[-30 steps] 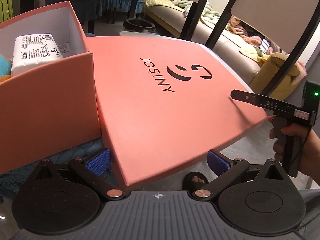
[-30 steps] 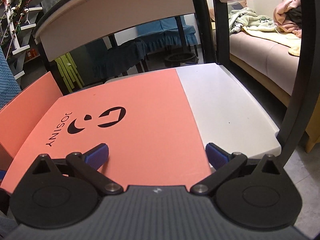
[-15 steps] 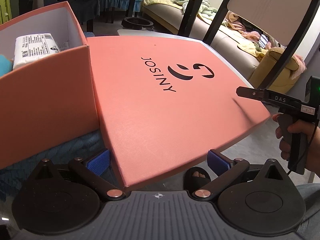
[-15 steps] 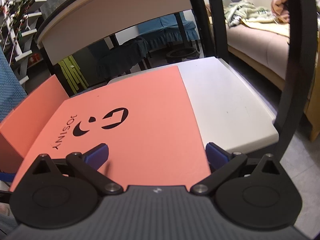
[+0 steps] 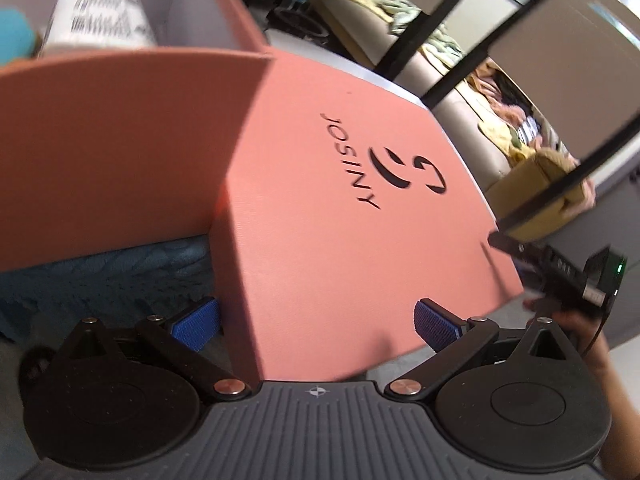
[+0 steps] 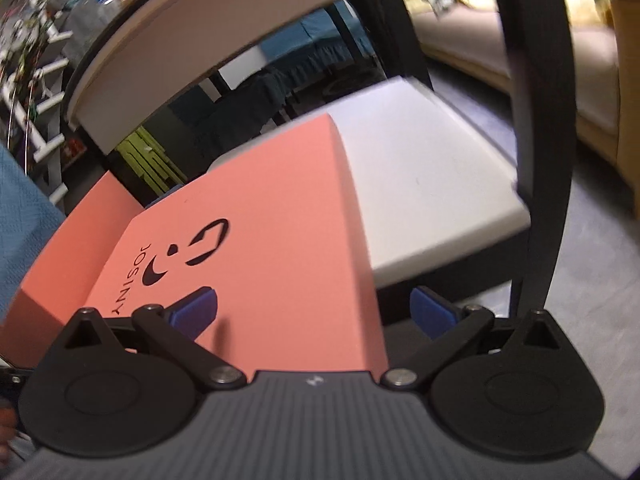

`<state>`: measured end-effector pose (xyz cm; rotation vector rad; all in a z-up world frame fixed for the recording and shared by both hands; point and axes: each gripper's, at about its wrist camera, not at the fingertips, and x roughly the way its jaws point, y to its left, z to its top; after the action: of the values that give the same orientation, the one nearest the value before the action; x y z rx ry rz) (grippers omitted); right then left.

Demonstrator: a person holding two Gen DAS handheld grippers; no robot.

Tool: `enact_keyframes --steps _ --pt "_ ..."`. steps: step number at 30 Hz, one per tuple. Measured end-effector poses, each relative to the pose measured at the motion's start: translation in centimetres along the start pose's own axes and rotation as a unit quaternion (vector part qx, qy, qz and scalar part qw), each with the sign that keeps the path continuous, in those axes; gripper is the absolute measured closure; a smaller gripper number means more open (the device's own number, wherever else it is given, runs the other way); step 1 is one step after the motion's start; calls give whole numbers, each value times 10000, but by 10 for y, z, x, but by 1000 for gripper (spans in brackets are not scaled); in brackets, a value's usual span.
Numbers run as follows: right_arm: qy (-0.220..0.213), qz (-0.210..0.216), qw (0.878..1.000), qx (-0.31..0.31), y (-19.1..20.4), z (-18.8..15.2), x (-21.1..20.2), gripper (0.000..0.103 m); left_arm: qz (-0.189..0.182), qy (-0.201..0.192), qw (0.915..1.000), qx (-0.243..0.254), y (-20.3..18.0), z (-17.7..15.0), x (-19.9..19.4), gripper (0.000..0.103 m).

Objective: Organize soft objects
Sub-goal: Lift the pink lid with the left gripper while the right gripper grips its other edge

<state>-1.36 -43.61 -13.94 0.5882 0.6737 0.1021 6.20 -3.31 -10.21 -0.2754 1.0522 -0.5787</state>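
A salmon box (image 5: 120, 140) stands open at the left, holding a white printed soft pack (image 5: 100, 16) and a teal soft item (image 5: 14, 32). Its lid (image 5: 340, 220), marked JOSINY, lies beside it on a white chair seat (image 6: 432, 168). My left gripper (image 5: 316, 324) is open, with the lid's near corner between its blue pads (image 5: 196, 322). My right gripper (image 6: 314, 310) is open too, straddling the lid (image 6: 260, 240) at its right edge. In the left wrist view the right gripper (image 5: 560, 268) shows beside the lid, held by a hand.
Teal fabric (image 5: 112, 276) lies under the box. Black chair posts (image 6: 532, 120) and a backrest (image 6: 192, 44) rise close around the seat. A sofa with heaped clothes (image 5: 500, 112) stands behind. Blue cloth (image 6: 20, 208) shows at the left. Grey floor (image 6: 592, 248) lies at the right.
Both cameras have tilted and blurred with motion. The left gripper has come closer to the box and lid corner. The right gripper has shifted along the lid's edge. Both stay open.
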Motion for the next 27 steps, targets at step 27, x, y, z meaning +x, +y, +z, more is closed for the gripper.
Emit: enact_keyframes --steps 27 --pt "-745 941 9925 212 12 30 -41 26 -1196 -658 9903 -262 -2 25 -28 2"
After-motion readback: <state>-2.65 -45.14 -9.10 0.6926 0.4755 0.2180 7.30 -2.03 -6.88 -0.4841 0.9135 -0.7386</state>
